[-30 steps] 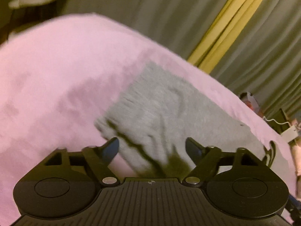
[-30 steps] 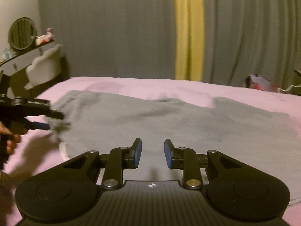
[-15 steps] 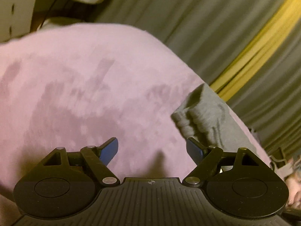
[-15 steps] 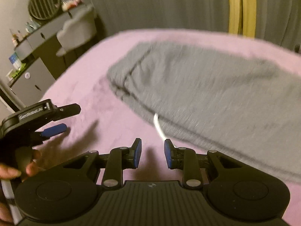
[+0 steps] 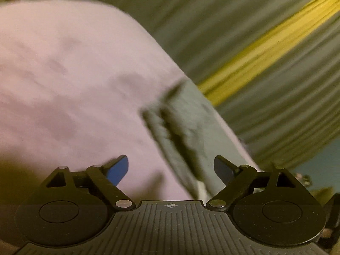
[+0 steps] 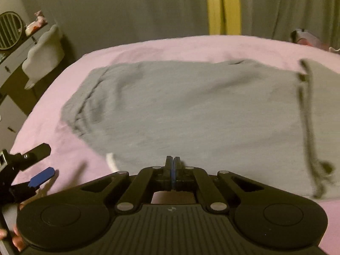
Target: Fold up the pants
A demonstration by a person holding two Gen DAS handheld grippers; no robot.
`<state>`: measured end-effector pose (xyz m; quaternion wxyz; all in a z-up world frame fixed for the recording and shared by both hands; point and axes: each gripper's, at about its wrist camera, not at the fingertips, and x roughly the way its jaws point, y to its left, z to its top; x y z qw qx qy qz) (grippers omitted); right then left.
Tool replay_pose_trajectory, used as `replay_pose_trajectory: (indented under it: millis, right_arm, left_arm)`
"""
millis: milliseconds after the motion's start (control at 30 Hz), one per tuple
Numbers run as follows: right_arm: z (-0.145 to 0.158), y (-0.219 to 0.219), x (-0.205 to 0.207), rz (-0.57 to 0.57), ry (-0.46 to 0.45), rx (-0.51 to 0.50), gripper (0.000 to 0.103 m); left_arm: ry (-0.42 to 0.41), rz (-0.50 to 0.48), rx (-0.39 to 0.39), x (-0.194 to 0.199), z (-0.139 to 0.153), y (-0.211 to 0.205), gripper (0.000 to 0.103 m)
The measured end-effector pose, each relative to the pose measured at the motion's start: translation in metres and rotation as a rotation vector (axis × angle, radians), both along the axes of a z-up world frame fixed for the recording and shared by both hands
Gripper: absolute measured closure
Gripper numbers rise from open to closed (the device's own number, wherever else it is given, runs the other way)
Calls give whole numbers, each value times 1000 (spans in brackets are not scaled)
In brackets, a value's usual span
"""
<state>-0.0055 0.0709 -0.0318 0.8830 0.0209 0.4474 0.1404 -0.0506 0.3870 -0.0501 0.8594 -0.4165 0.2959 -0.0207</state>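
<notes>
The right gripper (image 6: 172,171) has just closed, blue pads pressed together at the near edge of the grey pants (image 6: 191,114); whether fabric is pinched cannot be told. The pants lie flat on the pink bedcover (image 6: 170,46), a white drawstring (image 6: 111,161) at seven o'clock of their edge. The left gripper (image 5: 171,167) has just been opening and stands wide apart, nothing between, the pants' waistband (image 5: 170,140) toward one o'clock.

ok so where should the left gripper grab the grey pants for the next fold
Probably the ribbed waistband corner of the grey pants, approached from the pink bed cover side. That edge is bunched and thick, so it offers a raised lip. The left gripper is open beside it; the right gripper is shut at the near edge.
</notes>
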Motion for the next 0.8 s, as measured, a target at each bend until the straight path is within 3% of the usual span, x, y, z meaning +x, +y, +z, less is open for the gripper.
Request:
replay_pose_trajectory:
  millis: [133,233,300,400,433,500,533,567,667,800]
  right_arm:
    - [15,-50,-14,-6,-78,-20,100]
    - [20,-90,-15,-58,-81,-29,99]
    - [21,-110,-17,-91,-79,-44,97]
    - [24,-138,-19,-136,-71,-42,92]
    - [26,-149,-20,-153,-69,-37,86]
    - [27,-162,-20,-170,-66,-32,82]
    - [29,-170,-22,-181,-63,-31,82]
    - [31,-180,-25,-193,-66,-25,82]
    - [43,-216,-35,-246,-101,-11,79]
    - [60,-273,-50,-348,-185,7,68]
  left_arm:
    - [24,-30,-94,32,-11,-9,8]
    - [41,-13,-200,53,-22,-7,8]
    - [64,13,-222,63,-25,-7,8]
    - [92,25,-160,78,-24,-14,9]
    - [93,37,-139,82,-23,-17,11]
    - [119,80,-91,85,-20,-24,29]
    - [140,91,-59,87,-19,-27,59]
    - [148,91,-44,87,-18,-29,67]
    - [91,86,15,79,1,-40,79]
    - [-36,43,247,75,64,-86,82]
